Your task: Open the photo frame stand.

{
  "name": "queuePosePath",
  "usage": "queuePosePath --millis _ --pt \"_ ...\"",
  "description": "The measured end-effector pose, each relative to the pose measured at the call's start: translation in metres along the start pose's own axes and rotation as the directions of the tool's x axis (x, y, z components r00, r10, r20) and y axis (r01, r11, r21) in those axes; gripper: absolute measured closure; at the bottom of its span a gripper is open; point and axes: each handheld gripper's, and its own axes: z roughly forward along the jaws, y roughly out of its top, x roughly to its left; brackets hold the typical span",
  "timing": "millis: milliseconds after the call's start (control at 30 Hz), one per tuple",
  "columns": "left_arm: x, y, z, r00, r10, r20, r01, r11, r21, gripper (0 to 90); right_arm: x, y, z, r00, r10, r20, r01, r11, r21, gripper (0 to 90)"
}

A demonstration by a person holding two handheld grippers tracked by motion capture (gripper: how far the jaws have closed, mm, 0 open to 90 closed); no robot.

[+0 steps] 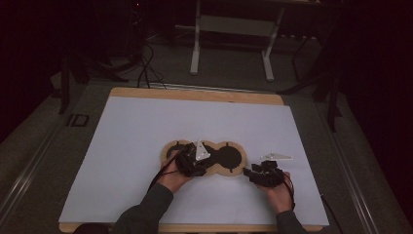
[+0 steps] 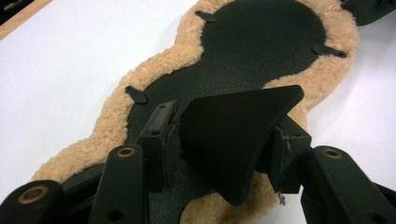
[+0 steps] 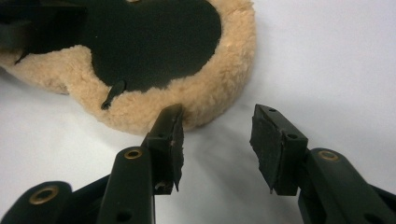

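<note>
The fleece-edged black pad [image 1: 214, 157], a 3-lobed piece with tan sheepskin trim around a black face, lies flat on the white sheet [image 1: 146, 136] that covers the table, near the sheet's front edge and about midway across it. In the left gripper view a black flap [image 2: 233, 140] of the pad stands up off the black face between the 2 jaws of the left gripper [image 2: 224, 140]. The jaws sit at a middling width with their pads against the flap's 2 sides, so they appear to be pinching it; how firmly, I cannot tell. This gripper sits over the pad's left and middle lobes.

The right gripper [image 3: 217, 135] waits just off the pad's right lobe, jaws apart with nothing between them, 1 jaw tip at the fleece rim [image 3: 205, 98].

The step in hand looks like folding or lifting the flap. The next move likely calls for a secure pinch on the flap, then a steady peel across the pad, with the right gripper closing on the fleece rim to hold the pad down.
</note>
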Motion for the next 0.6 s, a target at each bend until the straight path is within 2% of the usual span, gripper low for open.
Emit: queuePosePath --millis 233,400,600 --pt "-0.0017 0.0029 0.003 0.9997 0.019 -0.016 -0.019 0.9996 0.023 51.8 0.0001 0.0 -0.0001 1.0 0.001 -0.001 -0.001 1.0 -0.001 52.6" --pt "-0.0019 0.0042 0.0056 0.9997 0.014 -0.019 -0.013 0.9996 0.026 51.9 0.0001 0.0002 -0.0003 1.0 0.002 0.0 -0.002 1.0 -0.002 51.9" --pt "-0.003 0.0054 0.0063 0.9987 0.034 -0.039 -0.033 0.9988 0.036 54.3 -0.0003 0.0002 -0.0003 1.0 0.004 -0.002 -0.004 1.0 -0.002 51.5"
